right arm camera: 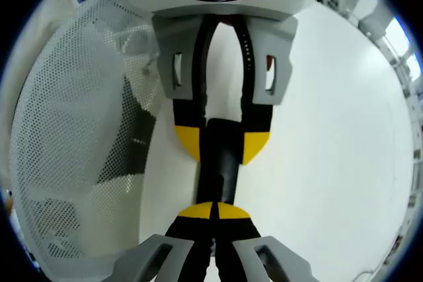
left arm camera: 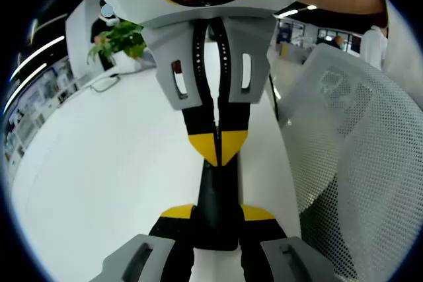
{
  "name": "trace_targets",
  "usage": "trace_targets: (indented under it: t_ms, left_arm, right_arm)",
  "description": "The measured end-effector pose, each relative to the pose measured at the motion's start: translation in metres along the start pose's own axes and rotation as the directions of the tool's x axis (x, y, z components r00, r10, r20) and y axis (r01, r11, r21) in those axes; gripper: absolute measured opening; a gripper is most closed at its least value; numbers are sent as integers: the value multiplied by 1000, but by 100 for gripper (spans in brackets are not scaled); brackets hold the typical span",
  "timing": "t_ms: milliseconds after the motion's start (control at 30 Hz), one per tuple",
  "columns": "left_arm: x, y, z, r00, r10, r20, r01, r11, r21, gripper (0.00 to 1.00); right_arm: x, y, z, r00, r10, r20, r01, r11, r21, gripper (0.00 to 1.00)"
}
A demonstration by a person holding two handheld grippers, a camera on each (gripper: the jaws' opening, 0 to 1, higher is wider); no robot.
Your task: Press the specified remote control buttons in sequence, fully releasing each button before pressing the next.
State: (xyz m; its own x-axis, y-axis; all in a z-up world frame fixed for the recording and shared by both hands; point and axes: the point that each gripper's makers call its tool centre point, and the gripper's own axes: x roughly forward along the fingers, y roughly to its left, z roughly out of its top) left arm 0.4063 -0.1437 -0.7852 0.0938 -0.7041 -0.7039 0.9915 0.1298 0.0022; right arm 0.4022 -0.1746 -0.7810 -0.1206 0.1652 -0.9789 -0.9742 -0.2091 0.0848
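Plant (left arm camera: 119, 39): green leaves at the far left of the white tabletop (left arm camera: 99, 183), seen in the left gripper view; a thin dark loop, perhaps a cable, lies just in front of it.

Tabletop: bare white surface runs under both grippers; in the right gripper view it spreads to the right (right arm camera: 330, 163).

Left gripper (left arm camera: 217, 219): its jaws rise from the bottom of the left gripper view, yellow-tipped, set apart and clamped on the near end of the remote control (left arm camera: 217, 206). In the right gripper view it comes down from the top (right arm camera: 221, 146), fingers either side of the black bar.

Remote control: a slim black bar held off the tabletop between the two grippers, lengthwise along both; its buttons cannot be made out. In the right gripper view it shows as a dark strip (right arm camera: 221, 166).

Right gripper (left arm camera: 217, 146): in the left gripper view it comes down from the top, yellow tips together, meeting the far end of the remote. In its own view (right arm camera: 215, 211) the tips are closed, touching the remote's end.

Mesh chair (left arm camera: 350, 163): white perforated back, beside the table's right edge in the left gripper view; at the left in the right gripper view (right arm camera: 73, 130).
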Motion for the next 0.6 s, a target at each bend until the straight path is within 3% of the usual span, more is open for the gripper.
trace_targets:
  t_ms: [600]
  left_arm:
    - [1,1,0,1000,-2,-9,2,1000,6,24]
  right_arm:
    - [-2,0,-1,999,-21,23,21,1000,15,0]
